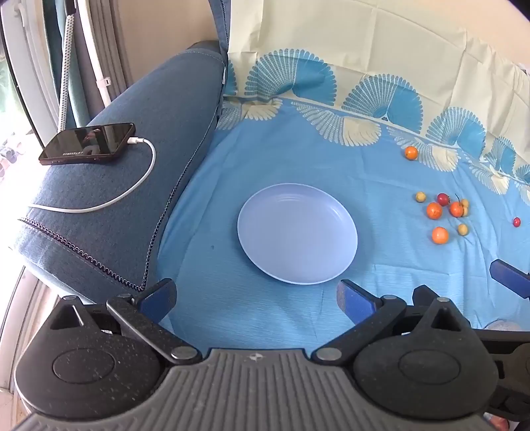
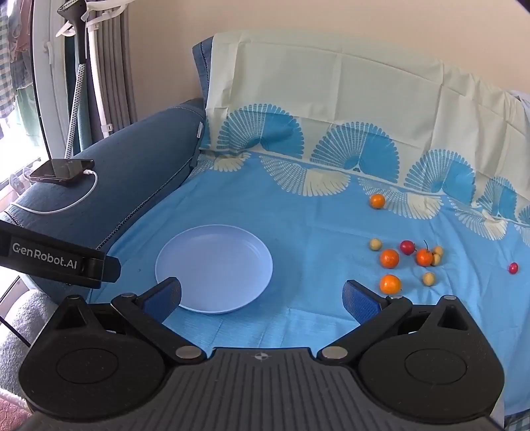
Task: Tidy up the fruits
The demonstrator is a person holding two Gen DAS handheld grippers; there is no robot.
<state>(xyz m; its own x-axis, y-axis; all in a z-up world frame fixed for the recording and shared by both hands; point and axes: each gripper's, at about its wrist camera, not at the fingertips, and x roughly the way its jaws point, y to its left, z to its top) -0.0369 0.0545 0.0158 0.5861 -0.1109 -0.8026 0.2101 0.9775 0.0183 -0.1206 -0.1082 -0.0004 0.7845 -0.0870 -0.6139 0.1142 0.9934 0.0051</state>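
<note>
Both of my tools hover with jaws wide and nothing between them: left hand-held gripper [image 1: 255, 300], right hand-held gripper [image 2: 261, 300]. An empty blue plate [image 2: 185, 252] sits on the sofa's blue cloth [image 2: 298, 318]; scattered fruits [image 2: 390, 258] lie to its right. I judge the nearest orange [image 2: 390, 284] the best first pick, approached squarely.

Blue sofa [image 2: 139, 155] under patterned sheet [image 2: 298, 205], cream wall [image 2: 298, 20], bright window [image 1: 13, 139] leftward.
</note>
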